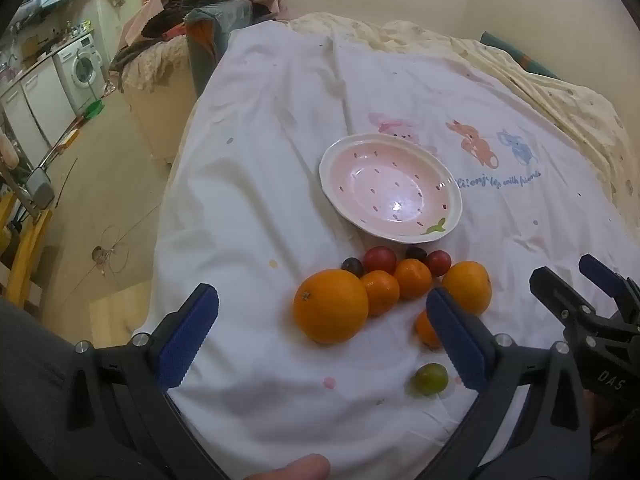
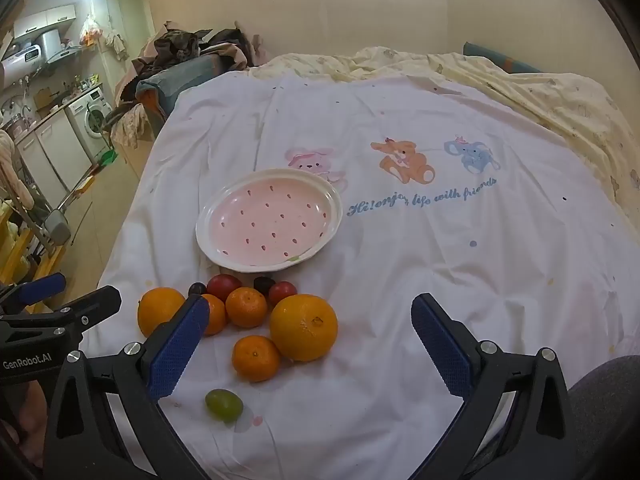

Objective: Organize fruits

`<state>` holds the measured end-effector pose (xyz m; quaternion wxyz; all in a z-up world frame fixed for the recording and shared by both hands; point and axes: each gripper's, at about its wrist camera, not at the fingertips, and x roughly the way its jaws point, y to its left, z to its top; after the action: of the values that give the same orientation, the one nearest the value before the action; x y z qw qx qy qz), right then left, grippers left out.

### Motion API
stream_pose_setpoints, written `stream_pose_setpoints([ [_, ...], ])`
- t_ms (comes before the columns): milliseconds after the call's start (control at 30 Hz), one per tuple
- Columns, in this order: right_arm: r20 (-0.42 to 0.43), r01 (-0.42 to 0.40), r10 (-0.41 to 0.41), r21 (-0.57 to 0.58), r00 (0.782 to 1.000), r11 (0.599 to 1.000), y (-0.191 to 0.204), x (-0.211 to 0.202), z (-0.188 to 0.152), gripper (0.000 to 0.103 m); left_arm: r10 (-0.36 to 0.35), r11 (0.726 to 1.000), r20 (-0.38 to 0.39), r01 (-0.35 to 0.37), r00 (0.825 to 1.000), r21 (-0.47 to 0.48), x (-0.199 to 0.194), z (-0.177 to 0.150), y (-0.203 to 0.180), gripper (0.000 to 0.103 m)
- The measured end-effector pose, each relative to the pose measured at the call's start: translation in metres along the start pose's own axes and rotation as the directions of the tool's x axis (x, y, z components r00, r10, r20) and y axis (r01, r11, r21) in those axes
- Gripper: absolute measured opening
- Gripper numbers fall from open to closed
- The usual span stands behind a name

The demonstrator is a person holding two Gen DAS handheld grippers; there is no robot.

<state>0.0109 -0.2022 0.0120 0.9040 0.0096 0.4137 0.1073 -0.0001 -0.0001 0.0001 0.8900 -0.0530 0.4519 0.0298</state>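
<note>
My left tongs (image 1: 322, 322) and right tongs (image 2: 310, 338) hang wide apart, empty, above the bed (image 2: 440, 280). Nearest, a small soft green grape (image 2: 223, 405); beyond, firm round oranges (image 2: 303, 327), best gripped across the middle; farthest, the empty plate (image 2: 208, 236).

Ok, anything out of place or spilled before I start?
Nothing spilled or damaged. The pink plate sits empty, and one green grape lies apart from the fruit cluster, nearer the grippers.
</note>
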Motion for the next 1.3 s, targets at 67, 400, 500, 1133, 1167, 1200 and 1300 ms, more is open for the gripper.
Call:
stream_pose_setpoints([
  [67,0.003,-0.005,0.005,0.003,1.0,1.0,0.0001,-0.0002,-0.0002,0.103,0.002,1.0,0.0,-0.002,1.0,0.001,-0.0001,-0.0001,-0.0002,0.103],
  [400,0.005,-0.001,0.001,0.001,1.0,1.0,0.0001,-0.0009,-0.0005,0.103,-0.004,1.0,-0.003,0.004,1.0,0.0,-0.0009,0.0004,0.0,0.103],
  [500,0.005,-0.001,0.001,0.003,1.0,1.0,-0.0002,-0.0011,-0.0003,0.103,-0.005,1.0,-0.002,0.005,1.0,0.003,-0.002,0.0011,0.0003,0.103],
  [1133,0.002,-0.005,0.005,0.005,1.0,1.0,-0.002,0.0016,0.0004,0.103,0.001,1.0,0.0,-0.001,1.0,-0.002,-0.0002,-0.0002,-0.0001,0.103],
  [1167,0.001,-0.005,0.005,0.005,1.0,1.0,-0.002,0.0015,0.0004,0.103,0.001,1.0,0.0,-0.001,1.0,-0.002,-0.0004,-0.0002,0.0,0.103],
  [1200,0.001,-0.005,0.005,0.006,1.0,1.0,-0.003,0.0007,-0.0002,0.103,0.0,1.0,0.0,0.0,1.0,-0.003,-0.0004,-0.0002,0.0,0.103],
  [1300,-0.001,-0.006,0.006,0.005,1.0,1.0,-0.0028,0.0013,-0.0002,0.103,0.002,1.0,0.0,-0.002,1.0,-0.002,-0.0003,-0.0003,-0.0002,0.103],
])
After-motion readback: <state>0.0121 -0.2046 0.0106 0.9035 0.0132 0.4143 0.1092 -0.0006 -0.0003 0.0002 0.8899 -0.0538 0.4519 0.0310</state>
